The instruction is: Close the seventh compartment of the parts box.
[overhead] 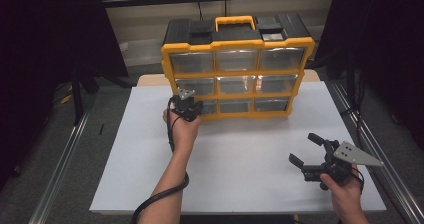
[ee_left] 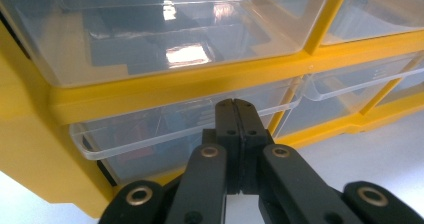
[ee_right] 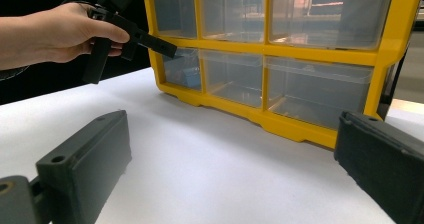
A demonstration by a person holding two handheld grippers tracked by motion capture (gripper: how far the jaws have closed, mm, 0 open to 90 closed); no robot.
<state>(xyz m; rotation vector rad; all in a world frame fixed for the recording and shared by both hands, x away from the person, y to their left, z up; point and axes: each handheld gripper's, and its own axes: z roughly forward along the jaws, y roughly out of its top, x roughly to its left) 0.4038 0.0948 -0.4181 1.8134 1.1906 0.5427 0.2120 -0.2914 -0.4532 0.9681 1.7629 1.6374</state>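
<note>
- The yellow-framed plastic organiser cabinet with nine clear drawers [overhead: 237,74] and a yellow carry handle stands upright at the upper middle of the high view, at the far edge of the white tabletop [overhead: 240,154].
- Its bottom-left clear drawer [ee_left: 165,134] sits low in the left gripper view; dark items show dimly through its wall.
- The left hand-held gripper [ee_left: 234,109] has its black jaws pressed flat together, with nothing between them; the tips are at this drawer's front lip, though contact cannot be judged for certain.
- In the right gripper view, at upper left, the left hand [ee_right: 65,31] wraps the gripper's grip, forearm level, jaws pointing right into the cabinet's lower left corner.
- In the high view the left forearm rises from the bottom edge towards the cabinet, a black cable [overhead: 160,196] looping below it.
- The right hand-held gripper [overhead: 306,149] is at lower right, well apart from the cabinet, its jaws spread wide and empty, pointing to the upper left above the tabletop.
</note>
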